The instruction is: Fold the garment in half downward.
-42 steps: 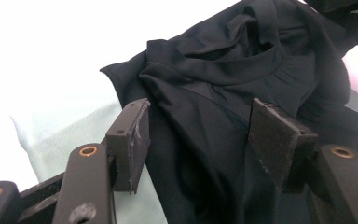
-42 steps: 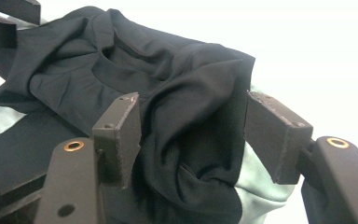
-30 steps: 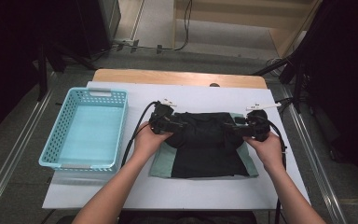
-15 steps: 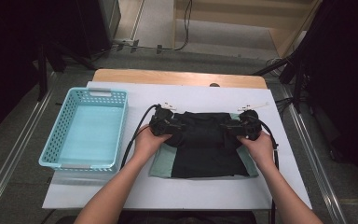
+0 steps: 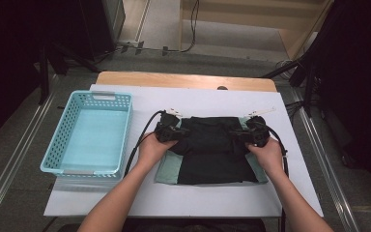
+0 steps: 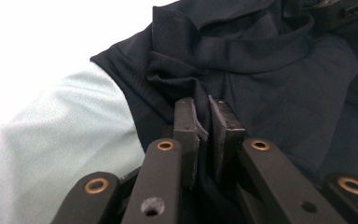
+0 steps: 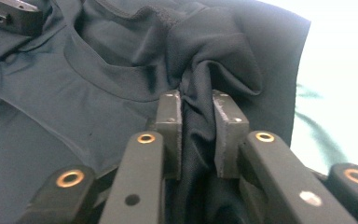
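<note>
A dark navy, soft knit garment with pale mint-green sleeves [image 5: 212, 150] lies folded flat at the centre of the high view, on a white rectangular table top [image 5: 207, 203]. The mint fabric peeks out at the garment's lower left and right edges; the dark body covers the middle.

The left black two-jaw hand-held gripper [image 5: 166, 131] sits at the garment's upper left edge, and the right black two-jaw hand-held gripper [image 5: 251, 134] at its upper right edge, each held from below by a bare hand and forearm entering from the bottom of the frame. A black cable loops from the left gripper down along the table.

In the left gripper view, at centre frame, the left gripper [image 6: 204, 126] has its jaws nearly together, having just been closing, with a thin fold of dark cloth pinched between the pads; a mint sleeve fills the lower left of that frame. In the right gripper view, the right gripper [image 7: 198, 133] has also just been closing, and a bunched ridge of dark cloth is squeezed between its jaws at centre frame.

To the left of the garment, well apart from it, stands a light blue perforated plastic basket [image 5: 60, 145]. A strip of bare light wooden table edge [image 5: 183, 79] runs along the upper side of the white surface.
</note>
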`<state>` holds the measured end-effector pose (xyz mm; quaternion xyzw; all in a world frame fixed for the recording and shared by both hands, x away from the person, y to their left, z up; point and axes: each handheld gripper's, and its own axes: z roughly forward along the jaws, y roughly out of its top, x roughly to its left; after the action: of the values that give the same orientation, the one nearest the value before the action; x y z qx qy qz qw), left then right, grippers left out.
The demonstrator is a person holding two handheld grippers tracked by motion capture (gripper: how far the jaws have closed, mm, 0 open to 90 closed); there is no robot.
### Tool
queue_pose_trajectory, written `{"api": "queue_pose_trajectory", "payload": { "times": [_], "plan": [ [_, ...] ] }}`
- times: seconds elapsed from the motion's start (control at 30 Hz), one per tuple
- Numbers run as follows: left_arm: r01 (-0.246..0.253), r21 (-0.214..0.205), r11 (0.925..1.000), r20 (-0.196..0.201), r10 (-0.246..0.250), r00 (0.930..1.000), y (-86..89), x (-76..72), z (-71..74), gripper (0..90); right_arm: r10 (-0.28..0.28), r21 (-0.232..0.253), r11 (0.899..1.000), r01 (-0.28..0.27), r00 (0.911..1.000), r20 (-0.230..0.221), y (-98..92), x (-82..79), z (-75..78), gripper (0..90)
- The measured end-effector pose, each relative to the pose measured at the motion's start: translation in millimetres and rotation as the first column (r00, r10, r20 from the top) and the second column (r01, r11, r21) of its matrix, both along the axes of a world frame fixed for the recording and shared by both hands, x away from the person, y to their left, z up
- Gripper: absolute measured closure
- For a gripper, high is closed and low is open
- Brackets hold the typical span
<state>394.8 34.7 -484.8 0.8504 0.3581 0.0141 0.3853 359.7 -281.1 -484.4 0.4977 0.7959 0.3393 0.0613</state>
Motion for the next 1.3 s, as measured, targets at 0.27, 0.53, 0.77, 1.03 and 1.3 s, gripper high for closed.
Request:
{"api": "queue_pose_trajectory", "payload": {
  "times": [0.27, 0.53, 0.77, 1.03, 1.3],
  "plan": [
    [0.023, -0.064, 0.9977, 0.004, -0.023, 0.9997, 2.1, -4.9, 13.6, 84.5, -0.004, 0.018, 1.000, 0.003, 0.9995, 0.031, -5.0, -3.7, 12.3, 76.7],
    [0.039, -0.096, 0.9946, 0.053, -0.034, 0.9980, 8.7, -15.3, 33.5, 84.4, 0.021, 0.032, 0.999, -0.024, 0.9960, 0.086, -9.4, -13.9, 25.6, 76.8],
    [0.052, -0.119, 0.9916, 0.059, -0.045, 0.9973, 14.3, -23.9, 39.8, 84.5, 0.045, 0.039, 0.998, -0.049, 0.9926, 0.113, -11.6, -26.8, 36.9, 76.9],
    [0.053, -0.124, 0.9909, 0.024, -0.051, 0.9984, 15.5, -27.9, 35.1, 86.3, 0.060, 0.036, 0.997, -0.064, 0.9914, 0.116, -10.1, -33.4, 41.1, 77.0],
    [0.083, -0.093, 0.9922, 0.010, -0.082, 0.9966, 10.6, -30.1, 29.8, 88.7, 0.065, 0.035, 0.997, -0.069, 0.9925, 0.103, -7.9, -33.8, 39.5, 77.1]
  ]
}}
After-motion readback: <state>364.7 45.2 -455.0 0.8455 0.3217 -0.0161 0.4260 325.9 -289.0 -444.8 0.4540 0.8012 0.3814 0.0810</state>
